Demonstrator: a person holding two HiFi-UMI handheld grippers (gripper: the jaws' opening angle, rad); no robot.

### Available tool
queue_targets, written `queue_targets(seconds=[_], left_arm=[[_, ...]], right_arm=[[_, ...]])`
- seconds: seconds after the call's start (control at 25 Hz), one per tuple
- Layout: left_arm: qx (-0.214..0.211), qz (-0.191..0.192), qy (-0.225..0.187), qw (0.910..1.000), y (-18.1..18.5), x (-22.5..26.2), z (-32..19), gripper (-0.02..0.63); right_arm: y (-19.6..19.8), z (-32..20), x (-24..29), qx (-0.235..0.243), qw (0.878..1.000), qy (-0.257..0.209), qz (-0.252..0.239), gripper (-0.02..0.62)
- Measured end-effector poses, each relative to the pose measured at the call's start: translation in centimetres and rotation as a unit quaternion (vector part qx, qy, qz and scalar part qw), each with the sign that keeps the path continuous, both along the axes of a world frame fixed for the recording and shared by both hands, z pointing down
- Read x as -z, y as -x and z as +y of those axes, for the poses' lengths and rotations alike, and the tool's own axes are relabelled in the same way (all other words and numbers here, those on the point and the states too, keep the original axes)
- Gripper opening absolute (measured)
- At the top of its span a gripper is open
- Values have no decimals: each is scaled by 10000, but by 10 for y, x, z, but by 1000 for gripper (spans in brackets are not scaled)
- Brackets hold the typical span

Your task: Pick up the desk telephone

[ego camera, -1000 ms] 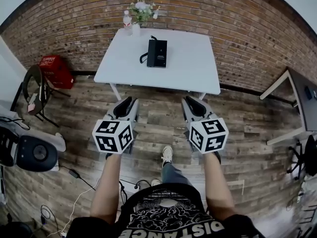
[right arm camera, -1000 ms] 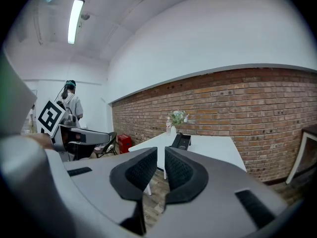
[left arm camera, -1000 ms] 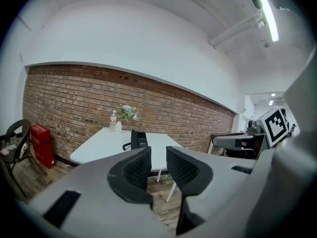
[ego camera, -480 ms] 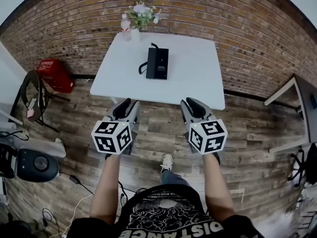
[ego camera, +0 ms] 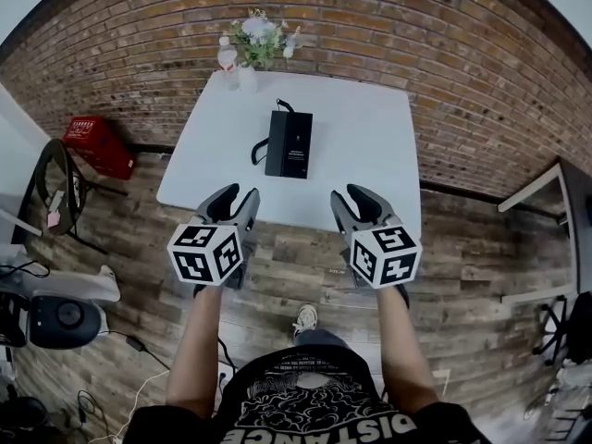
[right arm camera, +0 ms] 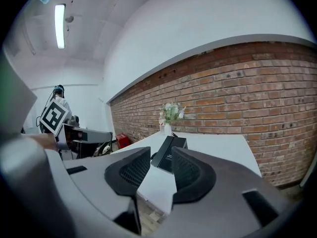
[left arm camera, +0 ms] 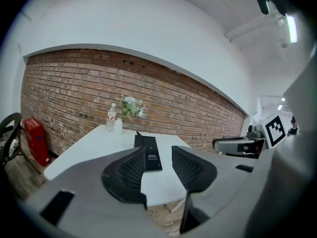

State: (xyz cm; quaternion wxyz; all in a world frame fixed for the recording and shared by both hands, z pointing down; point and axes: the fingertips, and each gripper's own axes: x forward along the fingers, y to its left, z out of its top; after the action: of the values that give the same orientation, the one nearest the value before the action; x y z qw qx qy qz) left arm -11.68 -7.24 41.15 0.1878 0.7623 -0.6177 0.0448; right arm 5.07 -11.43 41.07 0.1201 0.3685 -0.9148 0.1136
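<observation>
The black desk telephone [ego camera: 289,143] lies flat near the middle of the white table [ego camera: 370,146], its coiled cord on its left side. My left gripper [ego camera: 236,195] and right gripper [ego camera: 351,195] hover side by side at the table's near edge, short of the phone. Both jaws are opening, with nothing between them. In the left gripper view the phone [left arm camera: 148,152] shows beyond the parted jaws of that gripper [left arm camera: 158,165]. In the right gripper view the phone [right arm camera: 168,152] likewise lies ahead of that gripper [right arm camera: 161,170].
A vase of flowers [ego camera: 259,35] and a water bottle [ego camera: 227,58] stand at the table's far left corner against the brick wall. A red basket [ego camera: 92,146] and a chair [ego camera: 55,174] are on the floor at left. Another table [ego camera: 564,183] is at right.
The person has walked toward the table, so both grippers now reach its near edge. Both sets of jaws have parted wider.
</observation>
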Motion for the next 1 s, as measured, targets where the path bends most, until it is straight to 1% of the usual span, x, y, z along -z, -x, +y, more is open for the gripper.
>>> queue_targets(seconds=[0.12,0.28,0.56,0.72,0.84,1.0], left_arm=[[7,18,53,10000,-2,-3,-24,156],[34,11,129,9999,-2,-9,-51,167],[25,67,324,9994,4,-21,-86,173],[-19,110,443,9990,8,-28,-100,173],[-74,206,563,9982,11,-36,-110,173],[-180,443,780,9958,15,-52,-128,184]], right_arm=[[0,-23,-4,71,10000,48,-4,127],[1,-52,-8,137,9998,100,-44,138],[14,-90,-18,409,9988,264,-65,170],[20,-105,-24,521,9979,381,-85,176],[25,-113,-30,602,9969,498,-124,184],[33,-125,-46,670,9948,753,-146,202]])
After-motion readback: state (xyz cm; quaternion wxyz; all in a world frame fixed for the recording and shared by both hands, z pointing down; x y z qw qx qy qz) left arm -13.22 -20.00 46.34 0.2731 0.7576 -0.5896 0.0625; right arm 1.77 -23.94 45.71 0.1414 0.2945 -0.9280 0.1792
